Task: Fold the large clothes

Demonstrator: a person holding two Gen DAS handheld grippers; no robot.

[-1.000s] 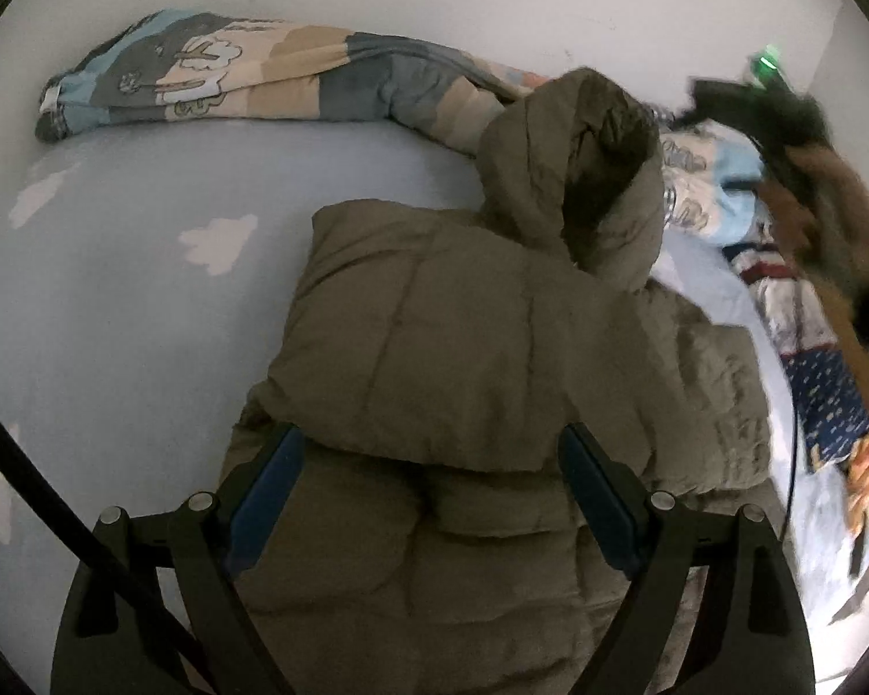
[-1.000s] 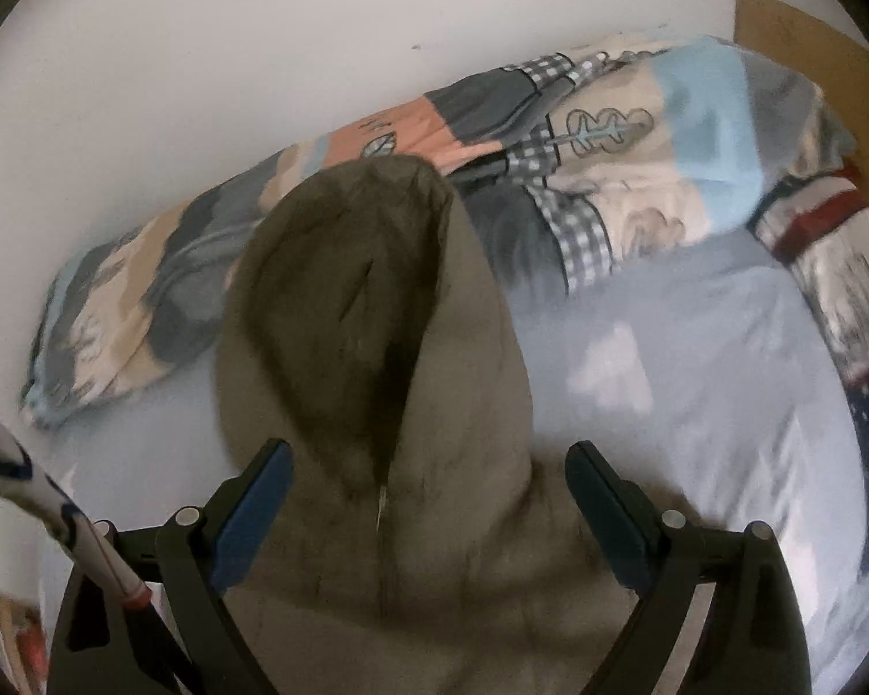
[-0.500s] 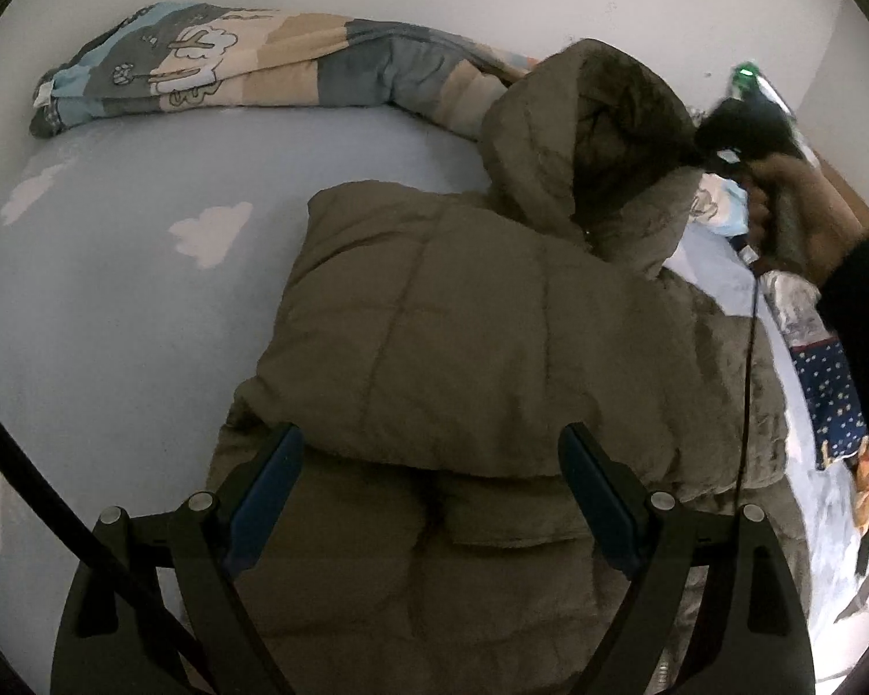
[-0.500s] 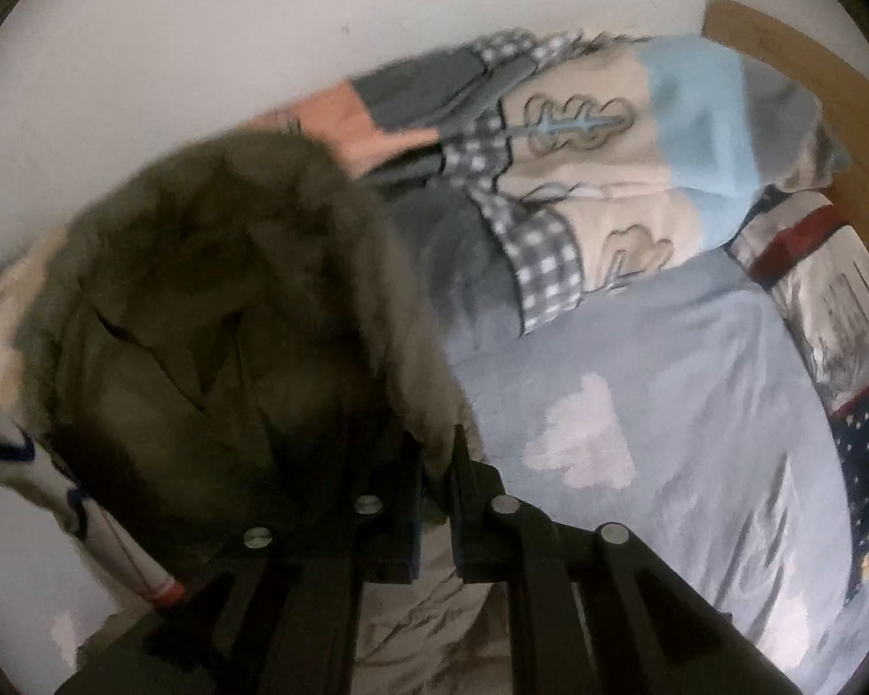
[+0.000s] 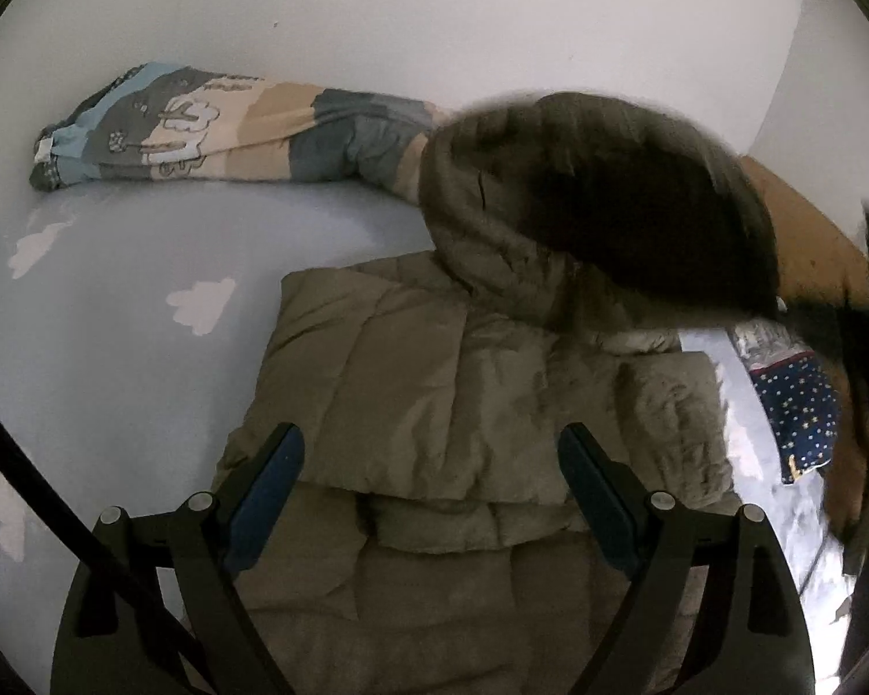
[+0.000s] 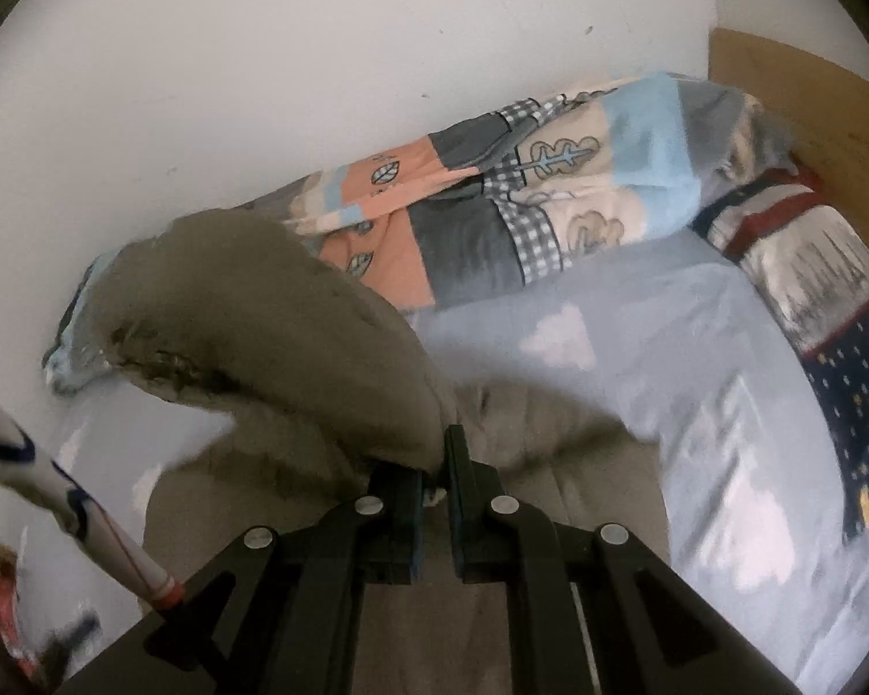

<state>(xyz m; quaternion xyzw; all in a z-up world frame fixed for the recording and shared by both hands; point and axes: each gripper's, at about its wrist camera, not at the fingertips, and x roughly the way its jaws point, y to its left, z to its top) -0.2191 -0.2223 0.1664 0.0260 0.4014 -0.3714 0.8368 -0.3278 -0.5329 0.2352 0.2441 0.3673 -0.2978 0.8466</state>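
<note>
An olive puffer jacket (image 5: 434,405) lies partly folded on a light blue bed sheet (image 5: 116,318). Its hood (image 5: 597,202) is lifted and blurred with motion. My left gripper (image 5: 431,480) is open and hovers just above the jacket's body, holding nothing. My right gripper (image 6: 434,457) is shut on the hood's edge (image 6: 295,347) and holds the hood up over the jacket. In the left wrist view the right gripper shows only as a dark blurred shape at the right edge (image 5: 863,313).
A rolled patchwork quilt (image 5: 232,133) lies along the white wall at the bed's far side; it also shows in the right wrist view (image 6: 521,202). A star-patterned pillow (image 6: 840,347) and wooden headboard (image 6: 811,110) are at the right.
My right gripper closed on the hood and has lifted it up and over toward the jacket's body. The left gripper stayed open above the jacket.
</note>
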